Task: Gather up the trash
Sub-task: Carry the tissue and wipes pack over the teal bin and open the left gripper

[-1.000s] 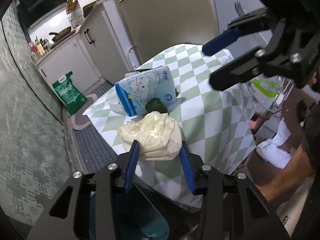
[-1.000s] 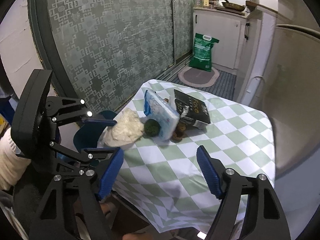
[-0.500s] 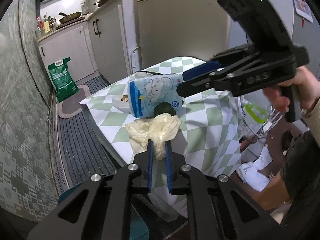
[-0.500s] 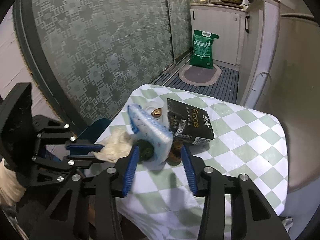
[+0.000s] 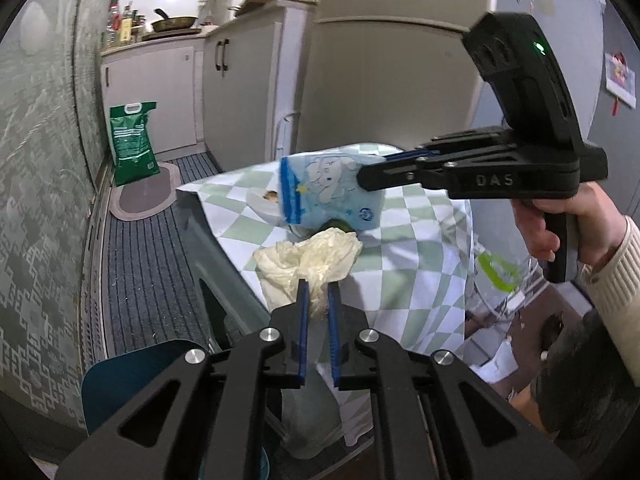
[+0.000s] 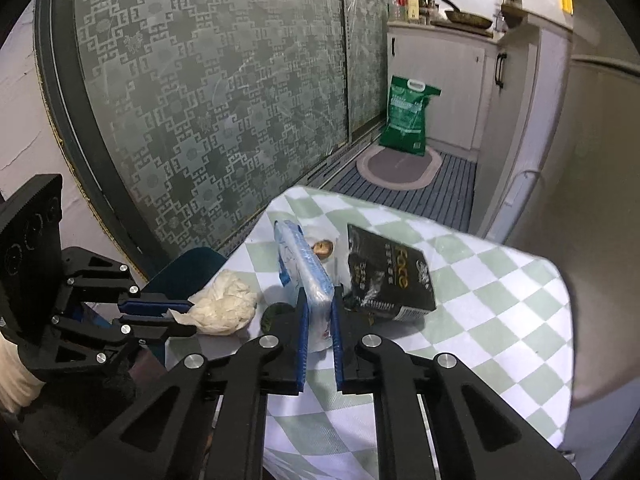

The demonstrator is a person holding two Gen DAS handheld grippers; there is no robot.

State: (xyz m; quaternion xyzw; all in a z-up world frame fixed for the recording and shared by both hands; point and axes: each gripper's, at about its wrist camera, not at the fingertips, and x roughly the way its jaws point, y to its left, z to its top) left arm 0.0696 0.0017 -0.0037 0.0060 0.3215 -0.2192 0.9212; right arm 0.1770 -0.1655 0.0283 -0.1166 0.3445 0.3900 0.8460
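Observation:
A crumpled cream plastic bag (image 5: 312, 254) lies at the near edge of the checked table (image 5: 416, 248). My left gripper (image 5: 318, 286) is shut on its near end; the right wrist view shows the same pinch, left gripper (image 6: 182, 316) on bag (image 6: 224, 308). A blue tissue pack with a cartoon print (image 6: 300, 264) stands on edge mid-table. My right gripper (image 6: 319, 300) is closing on it, pads pressing both faces. From the left wrist view, the right gripper (image 5: 376, 170) meets the pack (image 5: 324, 192) from the right.
A black "Face" packet (image 6: 384, 276), a dark green round thing (image 6: 274, 314) and a small white cup (image 6: 323, 246) sit by the pack. A blue chair (image 5: 132, 376) stands under the table's near edge. A clear bag with a green strip (image 5: 496, 276) hangs right. A green sack (image 6: 408, 120) stands on the floor.
Both grippers went from open to closed: the left pinched the cream bag, the right came forward and closed around the blue pack. The left wrist rolled.

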